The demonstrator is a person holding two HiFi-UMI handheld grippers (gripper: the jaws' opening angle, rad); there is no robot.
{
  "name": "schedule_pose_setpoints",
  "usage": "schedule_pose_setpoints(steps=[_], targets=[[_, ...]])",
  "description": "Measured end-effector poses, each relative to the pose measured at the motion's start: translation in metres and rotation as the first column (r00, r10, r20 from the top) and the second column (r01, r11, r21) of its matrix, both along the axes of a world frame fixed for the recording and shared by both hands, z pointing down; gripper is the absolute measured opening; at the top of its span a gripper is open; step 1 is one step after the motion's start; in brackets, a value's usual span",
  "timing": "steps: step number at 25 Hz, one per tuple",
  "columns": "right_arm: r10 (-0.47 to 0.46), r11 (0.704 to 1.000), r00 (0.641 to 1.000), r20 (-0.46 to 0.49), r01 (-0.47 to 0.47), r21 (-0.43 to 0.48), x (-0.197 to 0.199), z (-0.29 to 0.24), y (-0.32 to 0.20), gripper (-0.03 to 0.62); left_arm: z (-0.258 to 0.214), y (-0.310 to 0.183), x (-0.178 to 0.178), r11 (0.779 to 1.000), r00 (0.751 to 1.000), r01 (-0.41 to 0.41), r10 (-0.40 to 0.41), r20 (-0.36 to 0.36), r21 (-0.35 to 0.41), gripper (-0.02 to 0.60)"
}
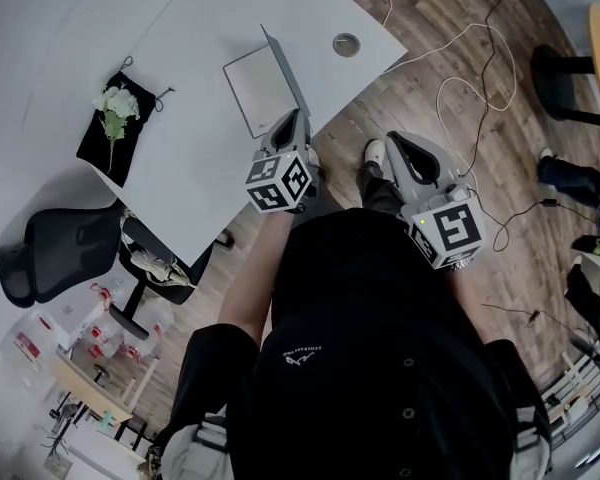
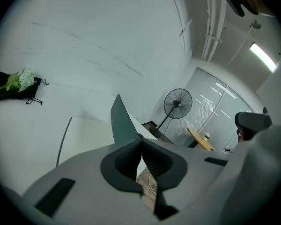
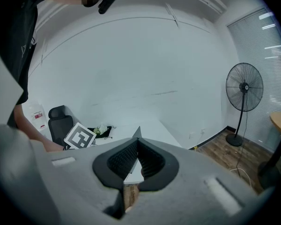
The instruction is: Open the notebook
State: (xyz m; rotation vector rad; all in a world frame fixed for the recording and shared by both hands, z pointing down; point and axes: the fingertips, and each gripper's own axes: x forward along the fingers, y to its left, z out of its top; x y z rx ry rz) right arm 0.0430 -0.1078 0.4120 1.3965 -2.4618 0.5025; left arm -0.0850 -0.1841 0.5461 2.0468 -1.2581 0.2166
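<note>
Black buttoned short-sleeved shirt [image 1: 380, 368]

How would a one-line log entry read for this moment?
left gripper: shut on cover, raised | right gripper: shut, empty, off table | notebook: partly open

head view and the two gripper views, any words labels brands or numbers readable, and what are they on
No text can be read.
Small white logo print on the person's black shirt: too small to read.
Square black-and-white markers on the left gripper cube and right gripper cube: patterns only, no letters.
White notebook with a grey cover: open page blank.
</note>
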Motion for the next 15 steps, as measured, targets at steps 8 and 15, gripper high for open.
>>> schedule_pose_setpoints(steps=[8, 15], targets=[[0.042, 0.999, 0.999, 0.001, -0.042, -0.004, 0.011, 0.001, 0.003, 0.005, 0.000, -0.004, 0.016, 0.999, 0.999, -0.046, 0.046, 0.000, -0.002, 0.011], [0.074, 0.997, 0.997, -0.005, -0.074, -0.012, 0.021, 0.005, 0.008, 0.005, 0.004, -0.006, 0.032, 0.996, 0.996, -0.086, 0.086, 0.000, -0.006, 0.011]])
